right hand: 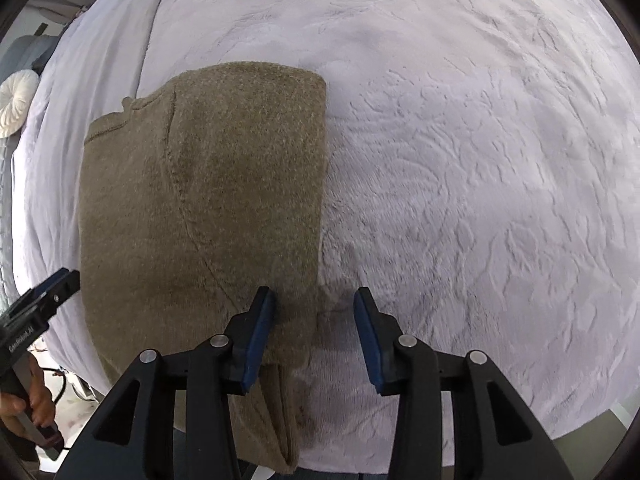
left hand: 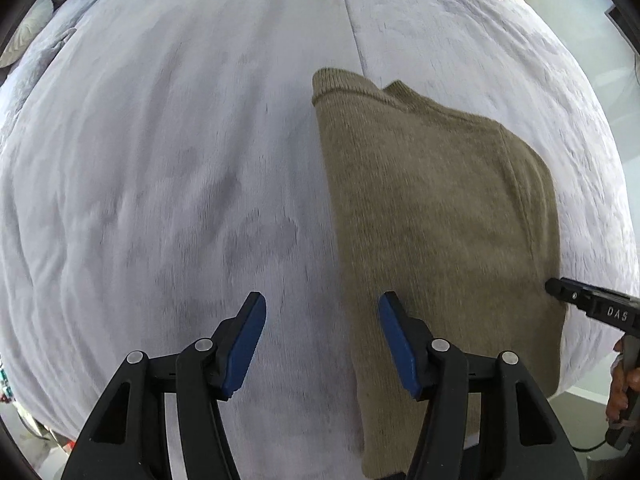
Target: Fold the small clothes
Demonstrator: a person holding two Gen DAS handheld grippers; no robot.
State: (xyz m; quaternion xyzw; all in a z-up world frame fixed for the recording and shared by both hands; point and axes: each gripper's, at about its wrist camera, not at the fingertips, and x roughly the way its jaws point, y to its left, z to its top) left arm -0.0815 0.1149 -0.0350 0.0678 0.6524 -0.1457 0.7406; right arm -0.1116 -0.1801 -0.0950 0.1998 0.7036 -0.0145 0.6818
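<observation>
Sweater point(left hand: 436, 216) front and centre: an olive-brown knit, folded into a long panel, lying flat on the pale lavender plush blanket point(left hand: 168, 152) that covers the bed. In the left wrist view it fills the right half of the frame, from about 12 o'clock down to 5 o'clock, collar end at the top. The left gripper point(left hand: 322, 304) hangs above with its jaws spread wide and nothing between them; the left blue pad point(left hand: 247, 344) is over bare blanket, the right one over the sweater's left edge. Out at 3 o'clock the right gripper's black tip meets the sweater's right edge.

Over to the right wrist view: a round pleated cushion point(right hand: 14, 104) sits at 9 o'clock by the bed's edge, the left gripper's tip comes in at 8 o'clock beside the knit, and the sweater runs from 11 o'clock down to 6. The right gripper point(right hand: 314, 300) has its jaws parted too, straddling the sweater's right edge, holding nothing.
</observation>
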